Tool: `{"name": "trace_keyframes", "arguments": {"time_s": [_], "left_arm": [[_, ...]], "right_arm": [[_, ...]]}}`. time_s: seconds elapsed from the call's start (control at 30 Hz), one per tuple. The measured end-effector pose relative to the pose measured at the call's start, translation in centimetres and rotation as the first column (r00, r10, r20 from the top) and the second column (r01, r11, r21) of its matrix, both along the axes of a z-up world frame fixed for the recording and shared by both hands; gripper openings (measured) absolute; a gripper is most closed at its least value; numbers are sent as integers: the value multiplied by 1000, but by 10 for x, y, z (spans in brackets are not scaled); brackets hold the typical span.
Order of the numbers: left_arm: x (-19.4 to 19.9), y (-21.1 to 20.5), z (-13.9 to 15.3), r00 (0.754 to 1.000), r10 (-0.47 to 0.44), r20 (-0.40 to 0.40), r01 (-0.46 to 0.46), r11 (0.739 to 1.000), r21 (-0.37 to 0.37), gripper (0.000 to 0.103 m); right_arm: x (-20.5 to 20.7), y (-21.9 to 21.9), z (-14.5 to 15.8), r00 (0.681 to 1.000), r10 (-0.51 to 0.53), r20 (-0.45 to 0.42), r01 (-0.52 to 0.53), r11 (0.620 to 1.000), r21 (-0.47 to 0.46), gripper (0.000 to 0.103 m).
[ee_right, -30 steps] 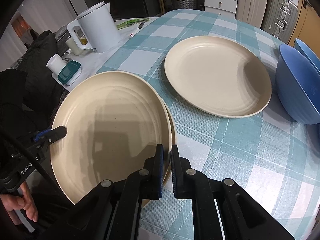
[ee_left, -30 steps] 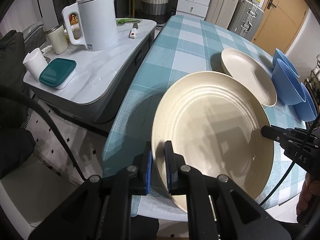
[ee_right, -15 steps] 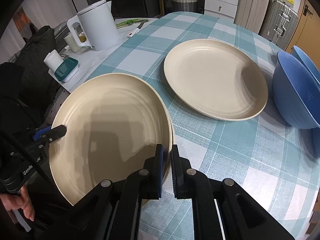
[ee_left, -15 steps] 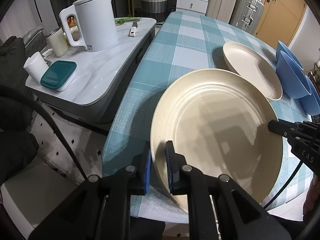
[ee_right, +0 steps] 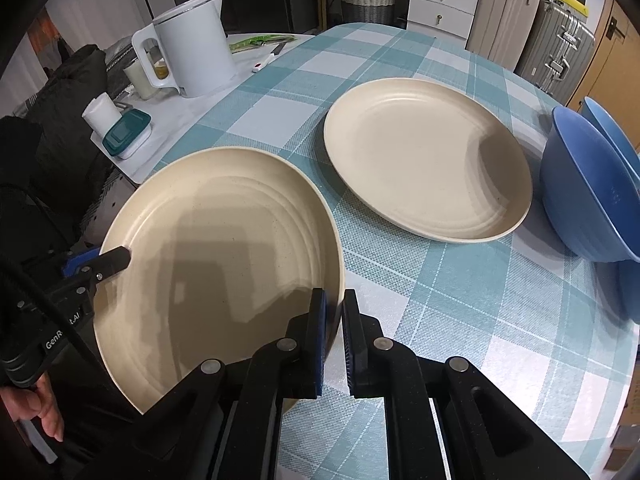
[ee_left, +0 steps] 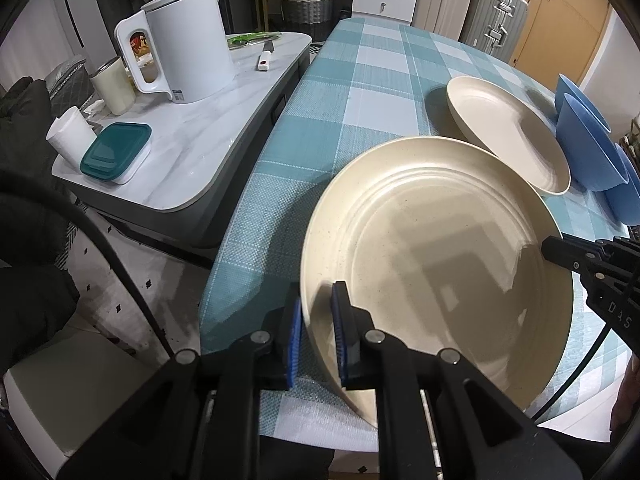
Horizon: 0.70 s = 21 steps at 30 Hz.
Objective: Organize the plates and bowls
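A large cream plate [ee_left: 432,264] [ee_right: 216,248] is held over the near corner of the checked table [ee_left: 360,92] [ee_right: 440,320], tilted. My left gripper [ee_left: 318,332] is shut on its left rim. Opposite it, my right gripper [ee_right: 335,320] is shut on the right rim. Each gripper also shows in the other's view: the right gripper [ee_left: 560,252] and the left gripper [ee_right: 108,260]. A second cream plate [ee_left: 508,136] [ee_right: 424,156] lies flat on the cloth farther back. Blue bowls [ee_left: 588,152] [ee_right: 588,196] lean together at its right.
A marble-topped side table [ee_left: 188,128] stands left of the checked table, carrying a white kettle [ee_left: 184,40] [ee_right: 188,60], a teal-lidded box [ee_left: 116,152] and cups. Suitcases, drawers and a basket line the back. A hand [ee_right: 44,412] grips the left tool.
Both grippers keep their hold on the plate. The plate and both views have shifted only slightly, with the far plate and bowls showing a little farther off.
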<state>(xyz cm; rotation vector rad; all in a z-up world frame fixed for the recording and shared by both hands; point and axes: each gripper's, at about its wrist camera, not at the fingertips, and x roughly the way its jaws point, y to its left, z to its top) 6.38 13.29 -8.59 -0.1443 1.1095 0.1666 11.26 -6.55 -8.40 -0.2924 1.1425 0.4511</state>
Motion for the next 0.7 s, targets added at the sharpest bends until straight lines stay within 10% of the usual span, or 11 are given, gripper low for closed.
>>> {"name": "trace_keyframes", "arguments": {"time_s": [0.7], "left_arm": [[1,-2,-1,1000,-5,0,5,1000,27,12]], "right_arm": [[0,5,-8,1000,17,3,-17,998,-60,9]]}}
